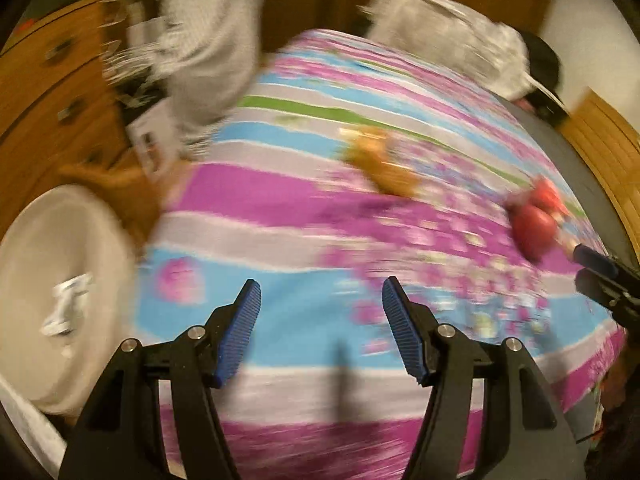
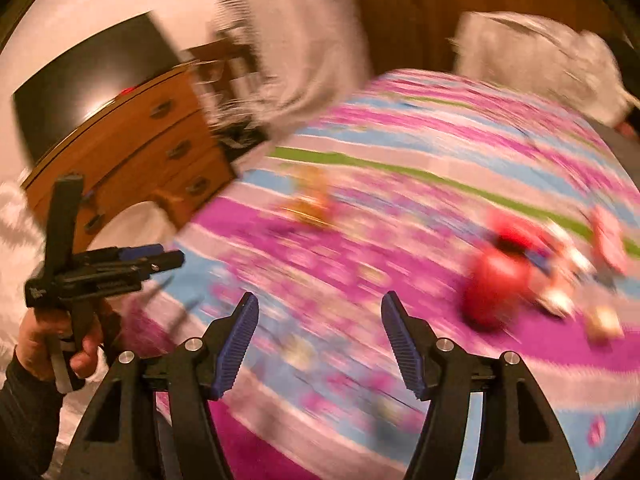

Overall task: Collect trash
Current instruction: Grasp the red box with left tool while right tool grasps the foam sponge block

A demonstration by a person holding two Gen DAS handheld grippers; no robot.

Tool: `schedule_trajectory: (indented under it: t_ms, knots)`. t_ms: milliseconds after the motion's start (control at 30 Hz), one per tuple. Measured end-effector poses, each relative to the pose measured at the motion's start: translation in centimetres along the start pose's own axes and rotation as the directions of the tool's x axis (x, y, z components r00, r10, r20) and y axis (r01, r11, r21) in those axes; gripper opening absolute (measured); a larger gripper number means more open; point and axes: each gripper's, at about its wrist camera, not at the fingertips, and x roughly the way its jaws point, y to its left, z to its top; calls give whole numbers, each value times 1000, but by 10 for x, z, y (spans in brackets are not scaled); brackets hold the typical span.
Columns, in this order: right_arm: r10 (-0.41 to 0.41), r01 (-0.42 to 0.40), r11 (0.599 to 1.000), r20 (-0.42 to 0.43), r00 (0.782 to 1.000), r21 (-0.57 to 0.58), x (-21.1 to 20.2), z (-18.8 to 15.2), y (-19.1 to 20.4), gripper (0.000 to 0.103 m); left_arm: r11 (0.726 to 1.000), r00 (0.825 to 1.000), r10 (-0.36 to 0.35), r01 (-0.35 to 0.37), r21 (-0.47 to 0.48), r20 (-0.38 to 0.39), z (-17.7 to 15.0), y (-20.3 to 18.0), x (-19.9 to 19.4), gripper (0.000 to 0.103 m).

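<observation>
Both views are motion-blurred. A bed cover (image 1: 280, 196) striped pink, blue, white and green fills both views. On it lie a brown-orange wrapper (image 1: 380, 160) (image 2: 312, 204) and a red rounded item (image 1: 534, 226) (image 2: 494, 284) with small scraps (image 2: 606, 320) beside it. A white bin (image 1: 24, 248) stands left of the bed with a crumpled white piece (image 1: 66, 308) inside. My left gripper (image 1: 320, 284) (image 2: 172, 253) is open over the cover's near part, nothing between its fingers. My right gripper (image 2: 320, 298) (image 1: 580, 266) is open too, empty, just short of the red item.
A wooden dresser (image 2: 160, 148) with a black screen (image 2: 92, 76) on top stands left of the bed. Grey-white fabric (image 1: 204, 40) hangs by the bed's far left corner. A pale pillow (image 1: 448, 28) lies at the head. A hand (image 2: 56, 340) holds the left gripper.
</observation>
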Motion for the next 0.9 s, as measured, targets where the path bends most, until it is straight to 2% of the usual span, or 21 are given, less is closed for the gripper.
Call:
schedule_trajectory:
  t_ms: [133, 233, 367, 433, 467, 500, 567, 633, 733, 833, 867, 900]
  knots:
    - [-76, 74, 991, 5, 997, 115, -33, -38, -86, 65, 993, 997, -73, 76, 92, -30, 14, -75, 21, 61]
    - [-94, 87, 980, 30, 995, 179, -53, -54, -129, 65, 981, 993, -110, 113, 158, -32, 28, -131, 30, 65]
    - [-86, 70, 970, 61, 994, 233, -67, -70, -163, 67, 956, 987, -154, 158, 247, -36, 55, -206, 46, 66]
    - [-80, 61, 966, 68, 994, 251, -70, -73, -173, 67, 933, 980, -191, 198, 301, -55, 67, -246, 56, 66]
    - [-79, 59, 965, 69, 994, 257, -70, -74, -171, 67, 920, 972, -224, 236, 314, -74, 71, -258, 59, 66]
    - [-78, 58, 963, 69, 995, 264, -68, -74, -173, 67, 894, 950, -289, 312, 321, -118, 76, -274, 63, 66]
    - [-76, 54, 959, 69, 995, 278, -68, -76, -182, 67, 859, 919, -344, 390, 331, -190, 82, -298, 75, 66]
    - [-74, 50, 955, 73, 995, 292, -67, -77, -189, 67, 864, 924, -311, 373, 339, -223, 88, -309, 92, 66]
    - [-64, 37, 955, 84, 994, 294, -67, -75, -192, 67, 898, 935, -255, 323, 299, -246, 102, -300, 116, 66]
    - [-55, 26, 956, 91, 994, 294, -67, -72, -193, 68, 946, 973, -113, 168, 278, -202, 120, -267, 133, 66]
    - [-52, 22, 955, 96, 994, 296, -67, -71, -194, 68, 966, 980, -71, 115, 233, -187, 129, -242, 139, 66]
    - [-50, 17, 955, 103, 993, 296, -68, -70, -194, 69, 977, 982, -59, 94, 190, -180, 136, -225, 141, 66]
